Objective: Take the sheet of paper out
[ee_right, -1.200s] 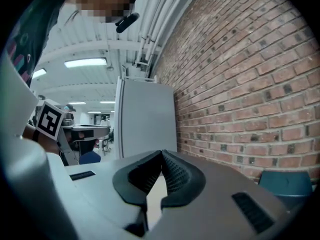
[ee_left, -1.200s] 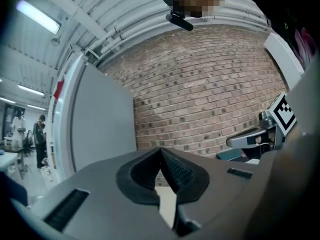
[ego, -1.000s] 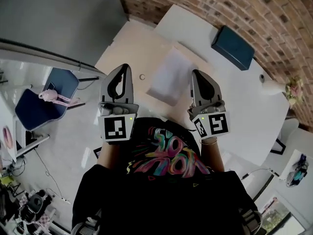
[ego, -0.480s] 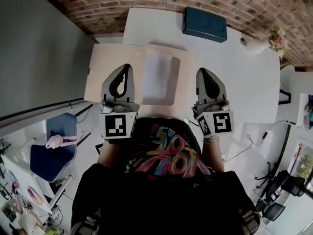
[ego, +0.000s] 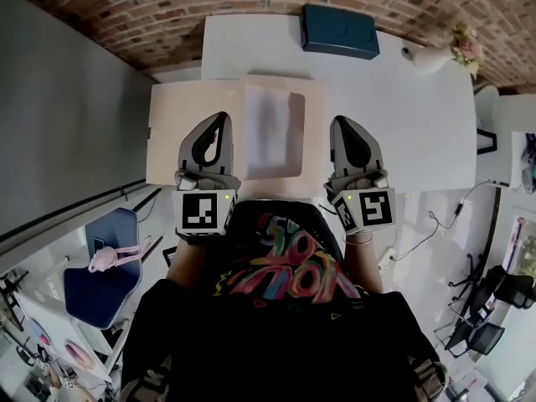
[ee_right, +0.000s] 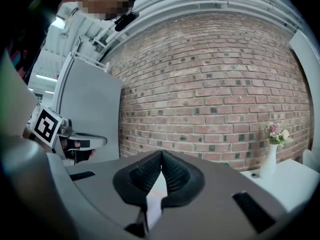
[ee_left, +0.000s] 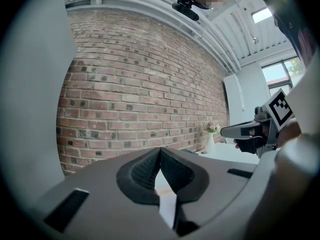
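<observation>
the sheet of paper (ego: 272, 132) lies flat on the tan bench (ego: 180, 132), top middle of the frame. the left gripper (ego: 222, 120) and right gripper (ego: 340, 122) hover on each side, jaws clenched on nothing, likely getting ready to reach it.

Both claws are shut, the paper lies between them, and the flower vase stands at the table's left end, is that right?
Not quite. The head view shows the flower vase at the right end of the white table, not the left. The rest holds: left claw and right claw are shut, and the paper lies between them.
</observation>
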A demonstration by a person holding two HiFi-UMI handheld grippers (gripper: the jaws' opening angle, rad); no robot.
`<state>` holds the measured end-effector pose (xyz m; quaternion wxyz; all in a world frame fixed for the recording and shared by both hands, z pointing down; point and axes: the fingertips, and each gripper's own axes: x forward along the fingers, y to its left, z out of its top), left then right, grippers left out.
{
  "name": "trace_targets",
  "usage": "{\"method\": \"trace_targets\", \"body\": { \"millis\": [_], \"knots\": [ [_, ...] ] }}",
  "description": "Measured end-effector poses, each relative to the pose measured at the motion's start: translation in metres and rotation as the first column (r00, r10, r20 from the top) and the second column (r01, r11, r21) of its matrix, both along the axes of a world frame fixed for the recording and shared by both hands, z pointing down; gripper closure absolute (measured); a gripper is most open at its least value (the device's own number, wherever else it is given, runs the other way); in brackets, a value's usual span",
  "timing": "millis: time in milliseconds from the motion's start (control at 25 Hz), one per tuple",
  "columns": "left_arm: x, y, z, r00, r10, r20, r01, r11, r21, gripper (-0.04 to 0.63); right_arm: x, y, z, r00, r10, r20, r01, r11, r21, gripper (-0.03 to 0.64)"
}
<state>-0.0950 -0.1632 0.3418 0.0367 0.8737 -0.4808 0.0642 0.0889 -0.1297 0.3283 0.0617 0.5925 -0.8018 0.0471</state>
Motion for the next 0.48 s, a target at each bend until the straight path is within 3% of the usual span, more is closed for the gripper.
{"method": "trace_targets", "body": {
  "millis": [280, 480],
  "knots": [
    [0.0007, -0.0006, -0.0026, 0.999, -0.020, -0.038, 0.020, 1.000, 0.017, 0.571, -0.0047, -0.0021, 0.0035, 1.000, -0.013, 0.024, 0.013, 1.000, 0.000, 0.598],
    [-0.0001, 0.0059, 0.0052, 1.000, -0.004, 0.009, 0.004, 1.000, -0.009, 0.571, -0.0047, 0.0044, 0.0032, 0.999, -0.016, 0.049, 0.016, 1.000, 0.001, 0.598]
  ]
}}
